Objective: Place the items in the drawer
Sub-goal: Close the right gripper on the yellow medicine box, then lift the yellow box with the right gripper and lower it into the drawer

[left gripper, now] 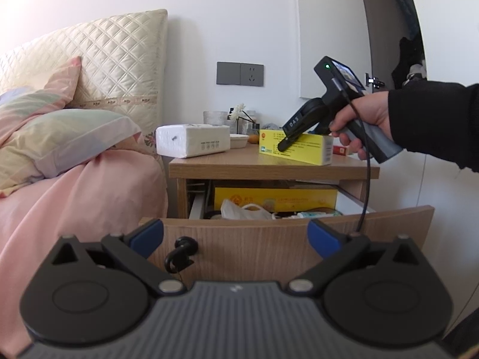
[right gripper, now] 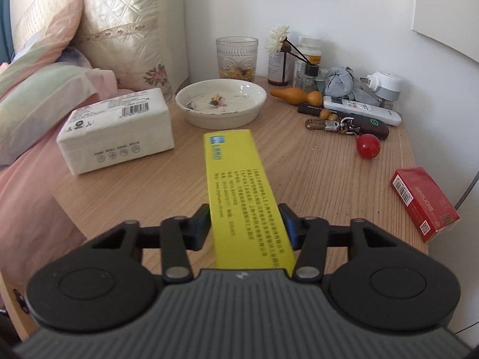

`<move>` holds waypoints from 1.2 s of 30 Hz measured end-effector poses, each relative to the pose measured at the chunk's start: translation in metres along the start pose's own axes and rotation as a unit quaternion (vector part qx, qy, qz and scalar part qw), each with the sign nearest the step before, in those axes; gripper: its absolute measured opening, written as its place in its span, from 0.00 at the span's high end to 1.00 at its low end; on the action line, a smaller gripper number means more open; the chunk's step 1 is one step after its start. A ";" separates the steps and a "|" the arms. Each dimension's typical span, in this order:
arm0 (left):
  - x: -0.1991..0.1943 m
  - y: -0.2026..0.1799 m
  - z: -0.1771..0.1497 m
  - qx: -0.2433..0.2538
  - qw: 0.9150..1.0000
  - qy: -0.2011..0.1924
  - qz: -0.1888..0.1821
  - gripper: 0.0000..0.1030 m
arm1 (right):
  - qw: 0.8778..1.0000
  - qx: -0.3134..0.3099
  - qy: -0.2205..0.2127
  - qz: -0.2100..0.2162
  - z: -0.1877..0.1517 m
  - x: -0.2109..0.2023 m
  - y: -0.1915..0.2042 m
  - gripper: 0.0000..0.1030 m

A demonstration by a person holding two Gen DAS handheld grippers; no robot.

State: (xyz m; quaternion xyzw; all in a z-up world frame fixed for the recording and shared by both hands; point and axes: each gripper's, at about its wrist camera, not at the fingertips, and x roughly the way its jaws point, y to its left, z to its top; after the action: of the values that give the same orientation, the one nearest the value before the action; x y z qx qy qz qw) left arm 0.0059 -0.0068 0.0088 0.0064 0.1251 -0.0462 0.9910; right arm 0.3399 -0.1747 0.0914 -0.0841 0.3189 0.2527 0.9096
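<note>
Two grippers: right gripper (right gripper: 244,224) clamped on yellow box (right gripper: 239,191) over nightstand top (right gripper: 314,179), tissue pack (right gripper: 116,128) at 10 o'clock; left gripper (left gripper: 236,234) spread apart facing open drawer (left gripper: 269,239)

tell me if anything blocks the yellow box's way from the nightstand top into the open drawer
Nothing visible blocks it. The right gripper clamps the yellow box above the open drawer, though a white bag and another yellow box already crowd it.

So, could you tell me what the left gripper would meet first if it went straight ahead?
Most likely the open drawer's front panel, directly ahead of the open left gripper; depth is hard to judge.
</note>
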 end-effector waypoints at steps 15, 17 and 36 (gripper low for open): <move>-0.001 -0.002 -0.001 0.003 1.000 -0.002 -0.003 0.00 | 0.999 -0.036 -0.022 -0.004 0.005 -0.040 0.019 0.58; -0.002 -0.002 -0.001 0.002 1.000 -0.003 -0.003 0.00 | 0.999 -0.039 -0.025 -0.003 0.004 -0.049 0.022 0.58; -0.009 -0.007 -0.001 0.002 1.000 -0.012 -0.008 0.00 | 0.986 -0.136 0.005 0.096 -0.052 -0.106 0.083 0.58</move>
State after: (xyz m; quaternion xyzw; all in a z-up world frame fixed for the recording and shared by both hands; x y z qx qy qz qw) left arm -0.0038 -0.0125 0.0104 0.0072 0.1134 -0.0541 0.9920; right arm 0.1990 -0.1624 0.1175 -0.1770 0.2924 0.3798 0.8596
